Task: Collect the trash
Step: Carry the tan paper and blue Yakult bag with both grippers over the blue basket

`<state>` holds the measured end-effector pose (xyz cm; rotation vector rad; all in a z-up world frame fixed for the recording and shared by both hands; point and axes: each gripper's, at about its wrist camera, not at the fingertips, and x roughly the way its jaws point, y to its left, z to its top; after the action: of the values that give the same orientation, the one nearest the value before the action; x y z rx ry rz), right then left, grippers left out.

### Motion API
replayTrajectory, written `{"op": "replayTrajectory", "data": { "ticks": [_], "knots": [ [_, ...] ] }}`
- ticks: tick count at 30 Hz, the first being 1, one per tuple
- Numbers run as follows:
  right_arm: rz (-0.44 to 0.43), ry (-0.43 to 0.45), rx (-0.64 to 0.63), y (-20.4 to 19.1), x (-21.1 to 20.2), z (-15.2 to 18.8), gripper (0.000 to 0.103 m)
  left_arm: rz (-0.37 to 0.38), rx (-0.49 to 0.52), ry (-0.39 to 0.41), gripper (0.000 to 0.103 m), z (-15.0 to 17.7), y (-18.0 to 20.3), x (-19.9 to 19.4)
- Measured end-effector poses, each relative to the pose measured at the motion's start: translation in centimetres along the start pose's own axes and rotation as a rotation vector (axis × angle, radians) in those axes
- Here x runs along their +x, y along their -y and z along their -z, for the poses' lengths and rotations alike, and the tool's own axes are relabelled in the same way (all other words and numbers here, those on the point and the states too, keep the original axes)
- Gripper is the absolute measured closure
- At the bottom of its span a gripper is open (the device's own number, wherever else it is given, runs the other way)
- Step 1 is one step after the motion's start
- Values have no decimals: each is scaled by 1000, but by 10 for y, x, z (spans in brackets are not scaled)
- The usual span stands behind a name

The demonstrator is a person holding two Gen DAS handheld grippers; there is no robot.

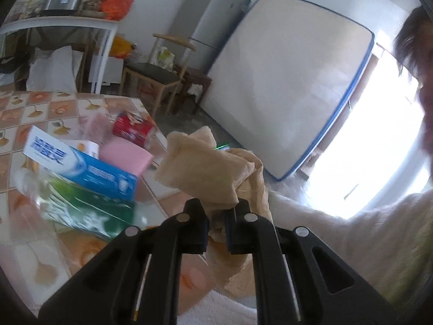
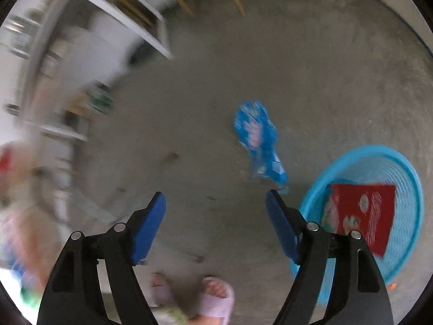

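A white mattress [image 1: 292,89] with a blue edge is seen leaning against the wall, beyond the tiled table [image 1: 32,113] taken here as the landmark. A grey refrigerator [image 1: 213,21] stands behind the table's far corner, with a wooden chair [image 1: 157,73] in front of it. On the table lies a cluster of litter: a blue toothpaste box [image 1: 81,166] stacked on a green box [image 1: 89,205], a pink sponge [image 1: 124,157] just behind them, and a red packet [image 1: 132,128] nearer the table's far edge. Off the table's edge, a crumpled beige paper bag [image 1: 205,173] is held up in the air — the left gripper [image 1: 216,208] is clamped on its lower folds, the jaws nearly together with the paper pinched between them. A cream sleeve [image 1: 365,238] is visible to the right of the bag.

In the right wrist view the concrete floor [image 2: 297,67] is looked down upon. A light blue basket [image 2: 406,178] stands on it, holding a red packet [image 2: 365,214]. A blue wrapper [image 2: 259,140] is seen clear of the basket's rim; whether it is falling or lying on the floor cannot be told. The right gripper [image 2: 215,200] is spread wide with nothing between the blue pads [image 2: 148,224] — the wrapper lies beyond the fingertips. Pink slippers [image 2: 213,298] appear at the bottom edge.
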<state>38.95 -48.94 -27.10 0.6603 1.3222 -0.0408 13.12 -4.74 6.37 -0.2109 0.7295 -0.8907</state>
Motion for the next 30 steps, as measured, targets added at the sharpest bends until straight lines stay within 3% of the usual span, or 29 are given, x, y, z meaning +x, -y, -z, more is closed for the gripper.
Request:
{"op": "replayTrajectory", "data": {
  "ticks": [4,10,19,22,24,25,30],
  "knots": [
    [94,-228,48,9,128,-50,28,-17,-49,-4,95,-13,-25,-9],
    [226,-307,93,30,236,-74,28,-42,-165,11,95,-24,-58,-24],
    [324,-328,60,45,301,-58,28,-110,-235,9,95,-26,-82,-31],
    [367,-309,46,43,304,-52,55,-113,-234,4,95,-27,-80,-29],
    [355,-305,68,46,301,-50,89,-110,-226,0,95,-26,-78,-26],
    [352,-306,73,47,300,-49,98,-107,-223,-2,95,-26,-76,-25],
    [312,-203,31,30,258,-49,101,-89,-208,4,95,-26,-66,-24]
  ]
}}
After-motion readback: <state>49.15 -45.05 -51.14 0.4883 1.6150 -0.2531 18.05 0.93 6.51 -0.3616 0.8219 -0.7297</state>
